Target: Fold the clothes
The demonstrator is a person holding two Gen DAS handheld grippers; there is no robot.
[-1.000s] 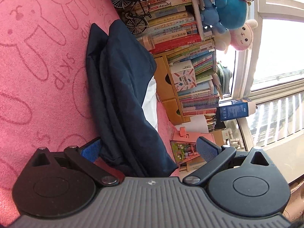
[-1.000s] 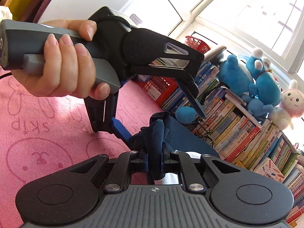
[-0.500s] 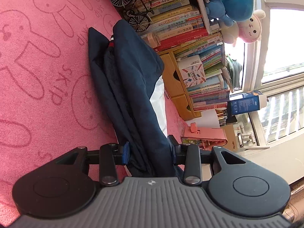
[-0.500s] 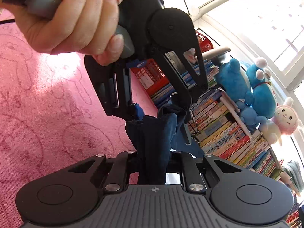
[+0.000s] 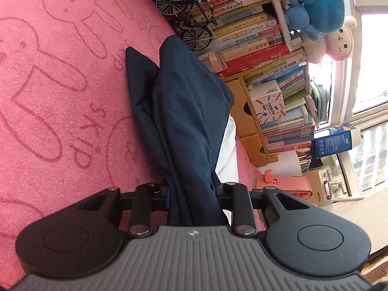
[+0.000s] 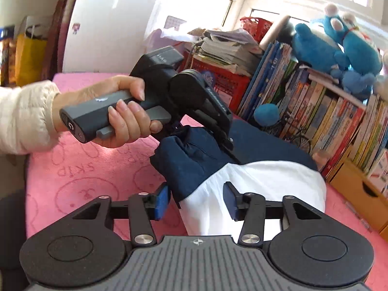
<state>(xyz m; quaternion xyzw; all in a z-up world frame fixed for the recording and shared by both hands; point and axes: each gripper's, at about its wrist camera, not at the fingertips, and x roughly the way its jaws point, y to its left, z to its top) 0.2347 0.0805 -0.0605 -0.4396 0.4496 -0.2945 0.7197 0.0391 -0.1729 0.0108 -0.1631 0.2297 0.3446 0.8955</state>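
Garment: a navy and white garment [image 6: 242,169] lies bunched on the pink surface [image 5: 60,97], center of both views, its navy part heaped over the white part.
Left gripper: the left gripper [image 5: 191,191] is clamped on a thick gather of navy cloth at the lower center of its view.
Right gripper: the right gripper [image 6: 196,201] stands parted with nothing between its pads; the white cloth lies under and past it.
Risk, slipping: the bunched layers in the left gripper could slide unevenly if pulled, leaving a crooked fold.
Risk, snagging: the books [image 6: 327,121] and toy bicycle [image 5: 191,24] sit just beside the far edge of the garment, so a wide swing may catch them.
Risk, poor view: how many layers are pinched probably cannot be judged from here.
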